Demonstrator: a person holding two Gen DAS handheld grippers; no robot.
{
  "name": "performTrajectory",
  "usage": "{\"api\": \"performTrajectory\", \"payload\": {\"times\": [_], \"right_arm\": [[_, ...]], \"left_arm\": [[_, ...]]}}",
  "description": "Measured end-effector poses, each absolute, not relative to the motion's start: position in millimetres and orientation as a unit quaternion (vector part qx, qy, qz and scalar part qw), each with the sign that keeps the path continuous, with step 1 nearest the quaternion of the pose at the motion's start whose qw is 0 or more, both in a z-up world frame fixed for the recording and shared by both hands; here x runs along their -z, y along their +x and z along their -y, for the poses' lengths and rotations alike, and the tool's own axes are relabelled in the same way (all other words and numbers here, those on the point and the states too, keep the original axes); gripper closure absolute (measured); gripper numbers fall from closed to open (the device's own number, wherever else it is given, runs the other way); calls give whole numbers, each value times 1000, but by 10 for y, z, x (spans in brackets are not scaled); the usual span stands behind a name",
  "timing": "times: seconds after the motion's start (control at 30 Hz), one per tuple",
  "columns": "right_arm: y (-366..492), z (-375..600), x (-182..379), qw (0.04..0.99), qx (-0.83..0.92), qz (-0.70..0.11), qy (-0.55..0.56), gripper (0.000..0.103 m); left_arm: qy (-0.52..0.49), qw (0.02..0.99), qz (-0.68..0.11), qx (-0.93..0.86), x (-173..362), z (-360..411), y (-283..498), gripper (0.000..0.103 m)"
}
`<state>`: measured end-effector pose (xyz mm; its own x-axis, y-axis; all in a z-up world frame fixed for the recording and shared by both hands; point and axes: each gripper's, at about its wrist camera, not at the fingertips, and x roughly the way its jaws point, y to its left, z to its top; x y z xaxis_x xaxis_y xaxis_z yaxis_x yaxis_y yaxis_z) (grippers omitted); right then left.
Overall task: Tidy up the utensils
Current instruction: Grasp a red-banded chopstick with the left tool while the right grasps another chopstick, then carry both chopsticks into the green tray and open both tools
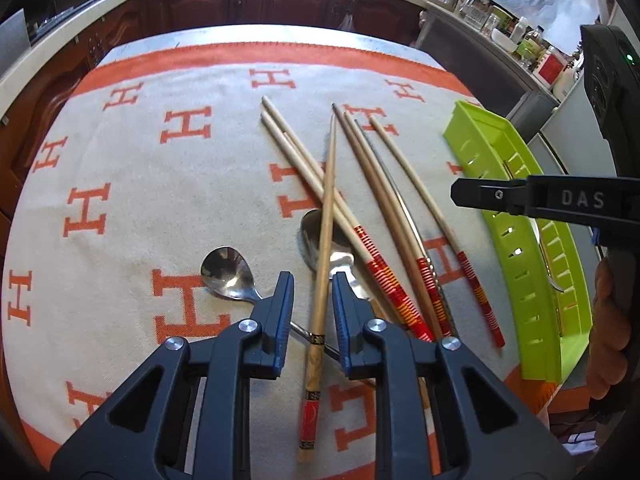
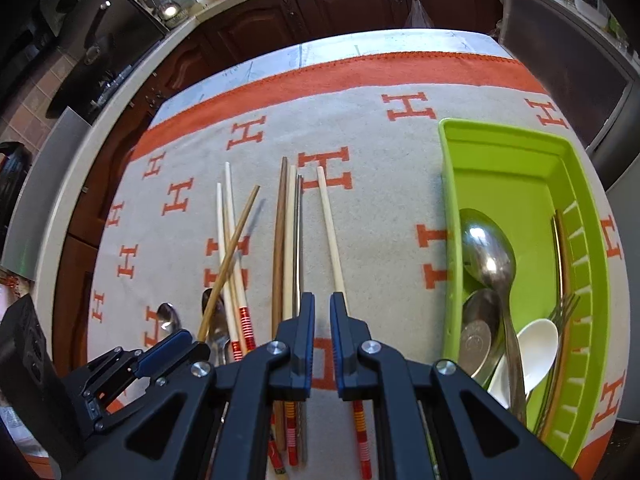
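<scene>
Chopsticks point(image 1: 376, 200) lie scattered on the cloth point(image 1: 140, 184), fanned out and partly crossing, their red-banded ends toward the cameras. One brown chopstick point(image 1: 326, 216) slants over the pale pair and over a spoon point(image 1: 320, 240). It passes between the fingers of the left gripper point(image 1: 312, 280), which stand either side of it with small gaps showing, not clearly pressing. A second spoon point(image 1: 226, 270) lies just left of that gripper, its handle running under the blue pads. The right gripper point(image 2: 322, 304) hovers over the cloth with its jaws nearly together and nothing between them; a pale chopstick point(image 2: 330, 232) runs beneath its right finger, a dark and a pale one beside its left. The green tray point(image 2: 504, 184) sits at the right of the cloth, holding spoons point(image 2: 486, 248), a white spoon point(image 2: 536, 340) and a fork point(image 2: 564, 312). Behind are dark cabinets point(image 1: 240, 0) and a crowded counter point(image 1: 500, 20).
</scene>
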<state>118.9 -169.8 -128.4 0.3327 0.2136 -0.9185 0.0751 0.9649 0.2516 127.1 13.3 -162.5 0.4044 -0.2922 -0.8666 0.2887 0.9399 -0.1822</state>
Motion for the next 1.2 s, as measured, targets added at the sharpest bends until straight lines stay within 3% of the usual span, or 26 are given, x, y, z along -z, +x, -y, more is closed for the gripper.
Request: {"api": "performTrajectory", "payload": {"times": [0.5,0.57,0.6,0.67,0.9,1.2], "right_arm": [[1287,1433,1483,793,-30,-608,-2,93],[1296,1499,1471,796,-31,-605,20,97],[1292,1531,1469,797,-32,-602,32,97],[1264,1613,1461,802,-36,-593,68,97],[1003,1895,1340,822,-51,-538,180,98],[635,2169,1043,830,-67,-495,247,98]], "left_arm": [[21,837,-521,167,1694,-53,1297,86],[29,839,-518,164,1699,-19,1280,90],[29,839,-518,162,1703,-15,1276,97],[24,840,-517,161,1704,-9,1266,98],[-17,846,-509,158,1709,-81,1164,98],[-41,856,-485,175,1411,-58,941,99]]}}
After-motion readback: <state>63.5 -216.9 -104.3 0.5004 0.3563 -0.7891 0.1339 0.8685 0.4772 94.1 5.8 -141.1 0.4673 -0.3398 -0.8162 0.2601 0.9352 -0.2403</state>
